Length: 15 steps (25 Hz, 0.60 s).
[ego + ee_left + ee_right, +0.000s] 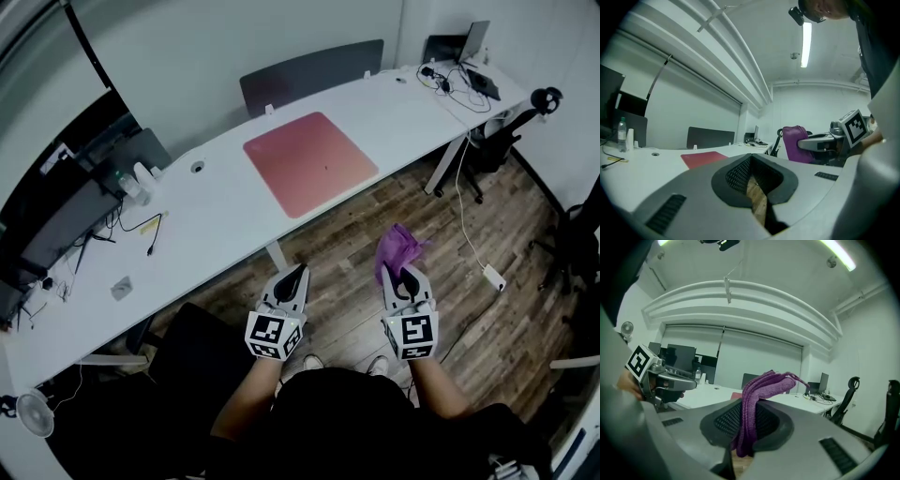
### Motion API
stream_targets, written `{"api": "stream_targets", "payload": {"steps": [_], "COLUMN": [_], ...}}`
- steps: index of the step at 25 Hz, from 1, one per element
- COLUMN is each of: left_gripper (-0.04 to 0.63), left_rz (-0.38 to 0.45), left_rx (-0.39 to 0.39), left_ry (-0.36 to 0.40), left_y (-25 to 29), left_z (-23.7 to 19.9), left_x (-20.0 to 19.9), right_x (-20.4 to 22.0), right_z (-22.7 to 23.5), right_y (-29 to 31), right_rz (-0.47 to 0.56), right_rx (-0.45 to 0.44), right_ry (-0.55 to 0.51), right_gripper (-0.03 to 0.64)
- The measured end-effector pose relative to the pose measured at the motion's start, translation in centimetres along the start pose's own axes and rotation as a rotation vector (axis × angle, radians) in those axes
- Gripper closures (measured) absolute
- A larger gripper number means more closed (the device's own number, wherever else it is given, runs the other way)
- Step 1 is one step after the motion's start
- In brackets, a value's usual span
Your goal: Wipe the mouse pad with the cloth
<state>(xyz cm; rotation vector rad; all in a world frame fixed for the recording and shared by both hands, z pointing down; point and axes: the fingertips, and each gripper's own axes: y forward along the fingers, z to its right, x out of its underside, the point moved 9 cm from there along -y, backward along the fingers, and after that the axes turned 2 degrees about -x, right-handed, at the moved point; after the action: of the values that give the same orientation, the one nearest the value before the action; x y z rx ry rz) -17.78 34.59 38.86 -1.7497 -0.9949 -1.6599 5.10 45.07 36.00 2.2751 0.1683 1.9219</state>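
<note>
Cloth (pixel 751 405) hides most of the mouse pad (pixel 735 395).

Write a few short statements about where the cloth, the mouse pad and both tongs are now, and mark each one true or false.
1. The purple knitted cloth is clamped in the right tongs. True.
2. The pink square mouse pad lies flat on the long white desk. True.
3. The cloth is touching the mouse pad. False: it is held over the wooden floor, apart from the desk.
4. The left tongs are wide open. False: they are shut, with nothing between them.
</note>
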Motion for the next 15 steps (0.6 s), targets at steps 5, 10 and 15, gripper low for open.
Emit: {"api": "stream_targets", "payload": {"steps": [5, 10, 15], "left_gripper": [0.580, 0.580, 0.580], "left_rz": [0.005, -0.029, -0.056], "left_rx": [-0.004, 0.004, 0.006], "left_ry": [-0.005, -0.023, -0.025], "left_y": [-1.0, -1.3, 0.3], "left_z": [-2.0, -2.8, -3.0], "left_x": [0.6, 2.3, 2.4], "right_x": [0.0, 0.4, 1.0], "right_z": [-1.6, -2.3, -1.4], "right_y": [1.1, 2.3, 3.9], "right_rz": [-0.025, -0.051, -0.055], "right_rx": [0.002, -0.013, -0.032], "right_ry": [0.014, 0.019, 0.025], "right_gripper": [0.551, 0.549, 0.549]}}
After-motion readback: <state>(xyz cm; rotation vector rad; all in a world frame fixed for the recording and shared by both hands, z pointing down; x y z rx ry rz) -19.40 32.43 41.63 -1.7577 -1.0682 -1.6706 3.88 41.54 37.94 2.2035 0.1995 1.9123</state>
